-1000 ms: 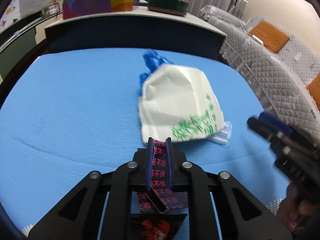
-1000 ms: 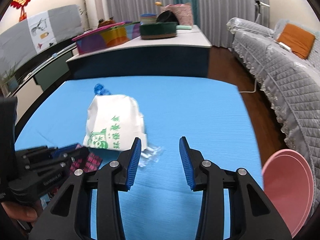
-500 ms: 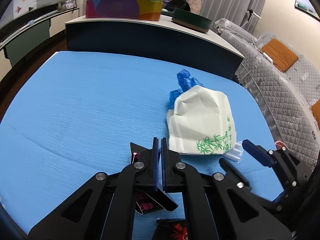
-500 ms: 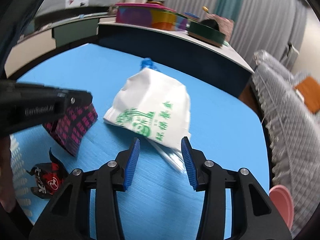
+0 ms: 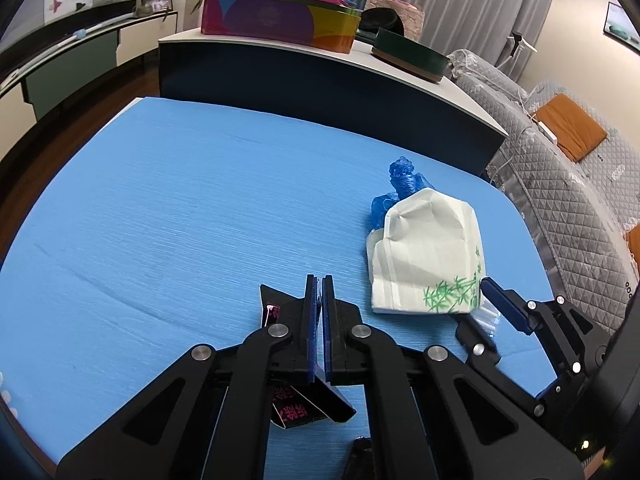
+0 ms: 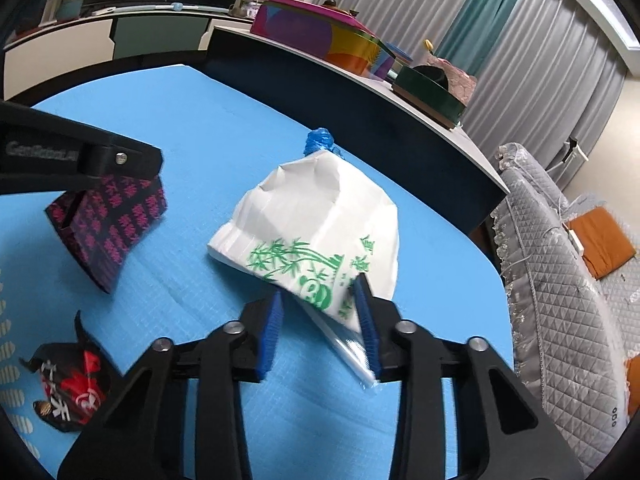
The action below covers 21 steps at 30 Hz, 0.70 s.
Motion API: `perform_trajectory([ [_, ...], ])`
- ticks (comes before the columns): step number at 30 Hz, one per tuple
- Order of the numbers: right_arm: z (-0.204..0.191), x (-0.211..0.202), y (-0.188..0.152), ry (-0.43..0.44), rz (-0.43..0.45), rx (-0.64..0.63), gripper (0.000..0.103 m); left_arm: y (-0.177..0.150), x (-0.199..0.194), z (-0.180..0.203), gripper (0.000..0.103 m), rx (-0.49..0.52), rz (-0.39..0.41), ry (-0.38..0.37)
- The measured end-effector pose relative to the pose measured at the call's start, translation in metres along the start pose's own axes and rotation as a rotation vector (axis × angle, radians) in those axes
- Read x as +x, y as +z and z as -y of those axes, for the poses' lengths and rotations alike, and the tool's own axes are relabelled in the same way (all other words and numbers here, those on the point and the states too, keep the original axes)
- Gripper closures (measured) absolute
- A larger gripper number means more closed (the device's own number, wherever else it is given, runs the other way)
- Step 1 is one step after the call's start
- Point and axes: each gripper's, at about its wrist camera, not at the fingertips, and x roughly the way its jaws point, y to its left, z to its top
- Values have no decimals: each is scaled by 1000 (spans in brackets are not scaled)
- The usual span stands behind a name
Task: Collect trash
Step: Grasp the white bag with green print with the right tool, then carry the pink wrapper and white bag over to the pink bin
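White bamboo-print paper bag [image 6: 320, 236] lies on the blue table [image 5: 180, 216], its near corner between the parted fingers of the right gripper [image 6: 318, 328] — best to push deeper before closing. Left gripper [image 5: 318, 320] is clamped on a black-and-pink wrapper [image 6: 108, 224]. Only the right view shows a red-black packet [image 6: 68, 392].

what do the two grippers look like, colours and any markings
Both are matte black plastic. The left gripper and right gripper each have two angular linkage arms joined with round silver bolts, ending in flat fingers faced with ribbed blue pads. Faint grey embossed lettering runs along the left gripper's side in the right wrist view. No cables or sleeves are visible.
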Motion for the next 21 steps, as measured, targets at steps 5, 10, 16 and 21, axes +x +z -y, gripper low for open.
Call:
perform_trajectory([
  [5, 7, -1, 2, -16, 11, 28, 87, 1, -2, 2, 101, 8, 7, -3],
  [10, 28, -11, 2, -30, 42, 110, 99, 2, -3, 9, 101, 25, 17, -12],
  [16, 62, -22, -7, -33, 47, 244, 99, 1, -7, 27, 101, 69, 43, -30],
  [21, 83, -31, -19, -36, 44, 322, 99, -4, -8, 41, 101, 106, 53, -34],
])
